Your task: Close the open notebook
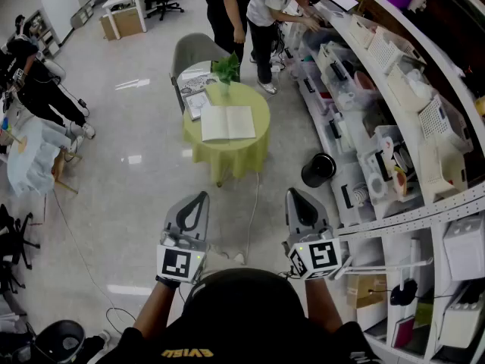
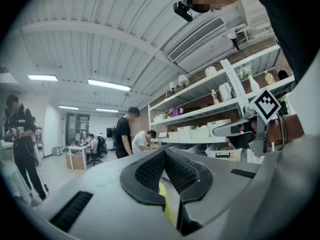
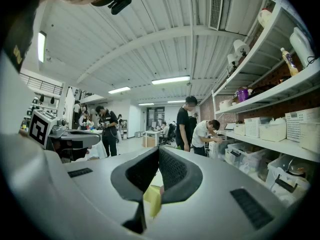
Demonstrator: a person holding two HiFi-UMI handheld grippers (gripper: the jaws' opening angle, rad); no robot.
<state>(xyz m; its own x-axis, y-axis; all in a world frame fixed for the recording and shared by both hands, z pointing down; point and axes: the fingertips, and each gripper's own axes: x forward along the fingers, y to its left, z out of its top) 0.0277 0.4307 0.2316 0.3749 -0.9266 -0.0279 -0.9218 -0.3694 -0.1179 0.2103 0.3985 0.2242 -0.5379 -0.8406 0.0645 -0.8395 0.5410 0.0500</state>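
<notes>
Right now my left gripper (image 1: 199,197) and my right gripper (image 1: 295,194) are both closed with nothing between the jaws, held level side by side in front of my chest, the marker cubes facing up at me. Well ahead of them, and roughly between their two lines, stands a small round bench (image 1: 256,152) draped in a yellow-green cloth. The open notebook (image 1: 227,122) lies flat on the near part of it, pages up, well apart from both grippers. Just beyond the notebook, on the far side of the bench, are a potted plant (image 1: 226,68) and some magazines (image 1: 195,83), with a grey chair (image 1: 194,50) tucked behind. Off to the right of my right gripper a black bin (image 1: 318,170) sits on the floor beside long shelves (image 1: 424,207) crowded with white baskets and boxes. Further out past the bench, two people (image 1: 267,7) stand at those shelves.
</notes>
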